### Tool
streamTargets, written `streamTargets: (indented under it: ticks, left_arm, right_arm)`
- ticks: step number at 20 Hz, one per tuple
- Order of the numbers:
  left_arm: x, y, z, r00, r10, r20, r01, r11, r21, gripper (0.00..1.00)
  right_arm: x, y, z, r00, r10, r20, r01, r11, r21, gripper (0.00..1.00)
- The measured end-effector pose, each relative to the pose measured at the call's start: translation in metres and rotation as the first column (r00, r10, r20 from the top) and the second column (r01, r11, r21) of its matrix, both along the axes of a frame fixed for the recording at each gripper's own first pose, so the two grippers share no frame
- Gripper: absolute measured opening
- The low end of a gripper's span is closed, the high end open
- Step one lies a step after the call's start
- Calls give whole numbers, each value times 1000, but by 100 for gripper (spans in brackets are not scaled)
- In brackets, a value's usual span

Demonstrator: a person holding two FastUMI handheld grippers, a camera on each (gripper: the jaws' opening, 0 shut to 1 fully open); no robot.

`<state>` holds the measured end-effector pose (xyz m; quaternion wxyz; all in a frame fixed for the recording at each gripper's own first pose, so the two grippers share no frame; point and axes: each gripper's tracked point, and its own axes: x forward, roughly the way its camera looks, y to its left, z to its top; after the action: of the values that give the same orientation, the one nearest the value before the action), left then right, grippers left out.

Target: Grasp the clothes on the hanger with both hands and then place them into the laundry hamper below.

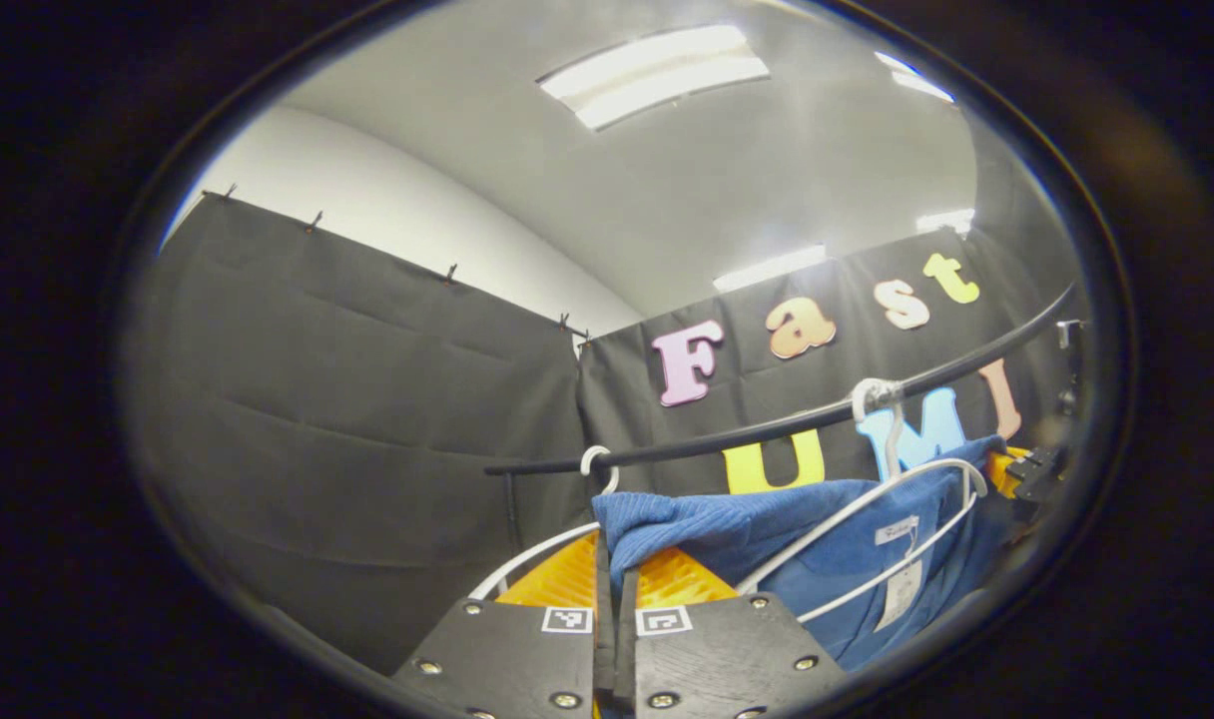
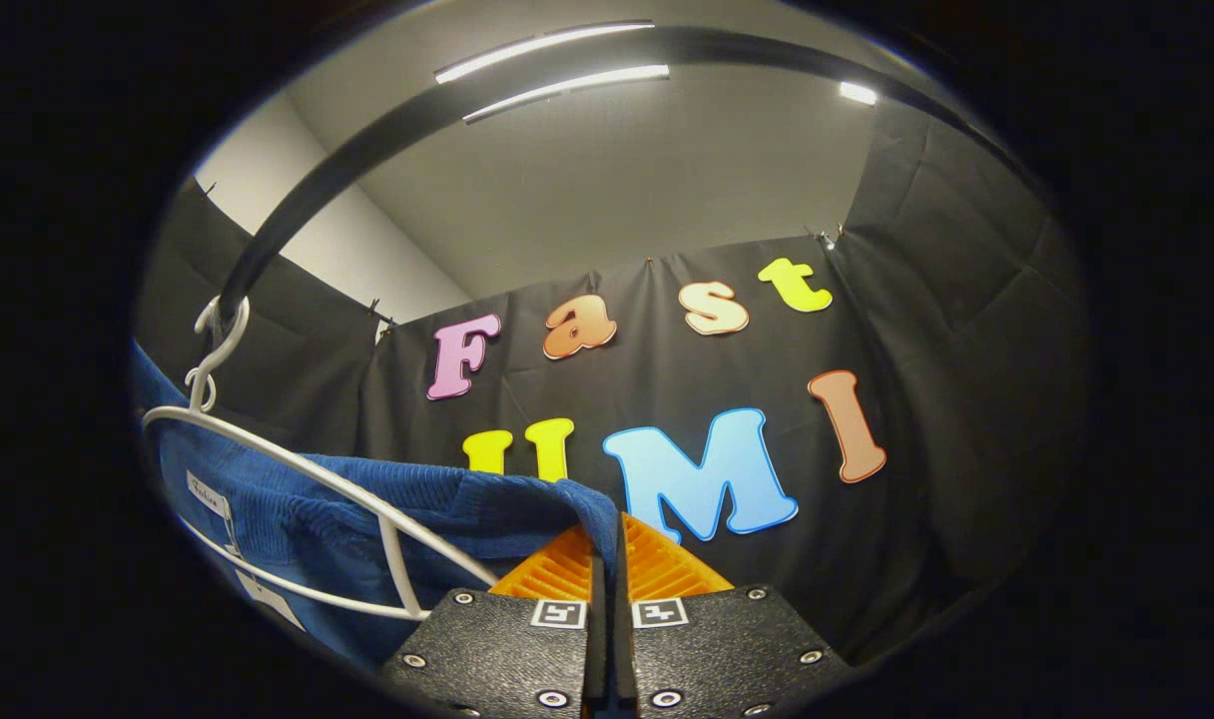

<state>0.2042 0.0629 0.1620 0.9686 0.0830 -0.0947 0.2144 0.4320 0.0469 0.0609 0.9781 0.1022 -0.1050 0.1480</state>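
Note:
A blue ribbed garment (image 1: 767, 534) with white labels at the collar hangs on a white hanger (image 1: 892, 499), hooked over a black rail (image 1: 767, 427). My left gripper (image 1: 615, 561) is shut on the garment's near shoulder edge, with cloth bunched between its fingers. The other gripper (image 1: 1018, 471) shows past the garment's far side. In the right gripper view the same blue garment (image 2: 367, 514) spreads left along the hanger (image 2: 317, 477), under the rail (image 2: 367, 125). My right gripper (image 2: 610, 536) is shut on the garment's end, with a fold pinched between its fingers.
A second white hanger (image 1: 599, 461) hooks on the rail just left of the garment, its visible arm bare. The rail's black upright (image 1: 510, 509) stands at its left end. Black cloth walls close in the booth behind and on both sides.

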Motion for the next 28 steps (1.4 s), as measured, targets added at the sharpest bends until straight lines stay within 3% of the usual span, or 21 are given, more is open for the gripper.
streamTargets:
  ticks: [2,7,12,21,23,24,28]
  left_arm:
    - [3,8,-5,999,-30,-16,30,999,-16,1]
    - [27,23,-24,993,-99,-70,98,995,-16,1]
    - [44,30,-61,981,-141,-130,132,988,-78,1]
    - [30,39,-129,971,-124,-203,85,978,-191,1]
    - [21,40,-138,971,-111,-210,70,979,-191,1]
    - [14,40,-141,972,-105,-212,65,980,-187,5]
    - [-15,38,-146,972,-104,-212,60,978,-201,1]
  right_arm:
    - [-4,3,-12,1000,12,-26,-12,1000,-20,2]
    - [-1,8,-32,996,36,-85,-38,999,-19,2]
    - [5,9,-56,986,52,-160,-54,998,-9,2]
    - [-20,21,-120,959,88,-269,-116,989,-90,2]
    - [-28,26,-127,953,106,-283,-140,985,-103,2]
    - [-34,26,-129,951,113,-288,-149,983,-104,2]
    - [-64,28,-123,943,135,-305,-168,982,-86,2]
